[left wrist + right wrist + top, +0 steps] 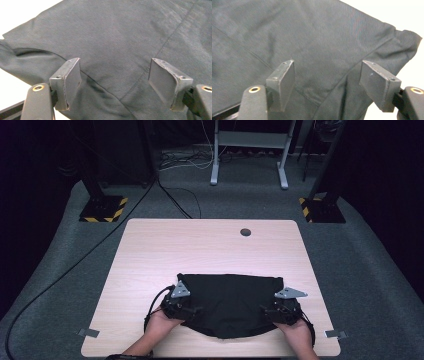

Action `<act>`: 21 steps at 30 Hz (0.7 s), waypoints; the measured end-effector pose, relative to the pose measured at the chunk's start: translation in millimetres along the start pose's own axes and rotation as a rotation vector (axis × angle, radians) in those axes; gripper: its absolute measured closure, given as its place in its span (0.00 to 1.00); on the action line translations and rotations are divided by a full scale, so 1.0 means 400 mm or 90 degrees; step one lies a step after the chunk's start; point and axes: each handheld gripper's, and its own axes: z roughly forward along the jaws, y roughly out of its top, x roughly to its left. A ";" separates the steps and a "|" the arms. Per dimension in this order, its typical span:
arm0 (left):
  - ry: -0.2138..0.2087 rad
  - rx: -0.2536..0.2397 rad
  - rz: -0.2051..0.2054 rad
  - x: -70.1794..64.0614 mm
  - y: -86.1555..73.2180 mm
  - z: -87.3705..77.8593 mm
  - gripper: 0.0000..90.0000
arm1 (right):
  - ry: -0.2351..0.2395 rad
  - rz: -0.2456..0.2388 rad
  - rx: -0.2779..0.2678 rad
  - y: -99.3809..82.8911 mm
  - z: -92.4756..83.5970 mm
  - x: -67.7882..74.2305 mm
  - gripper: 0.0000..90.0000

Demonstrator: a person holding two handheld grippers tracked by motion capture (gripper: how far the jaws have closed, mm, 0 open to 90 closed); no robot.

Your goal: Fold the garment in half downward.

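Observation:
A black cloth garment lies folded flat on the near half of the light wooden table. My left gripper rests at its left edge and my right gripper at its right edge, each held by a hand. In the left gripper view the left gripper stands open over the dark fabric, with a seam running between the pads. In the right gripper view the right gripper is open too, above the fabric near a corner of the cloth. Neither pair of pads pinches the fabric.
A small dark round hole sits near the table's far edge. Two tape tabs mark the near corners. Beyond the table stand black posts on hazard-striped bases, cables on the carpet and a white frame.

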 end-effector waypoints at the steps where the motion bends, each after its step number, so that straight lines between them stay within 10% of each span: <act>1: 0.001 -0.002 -0.002 0.003 0.001 -0.002 0.28 | 0.001 0.000 -0.004 0.004 -0.004 0.002 0.30; 21: 0.021 -0.023 -0.024 0.067 0.015 -0.027 0.24 | 0.053 -0.028 -0.043 0.068 -0.008 0.119 0.25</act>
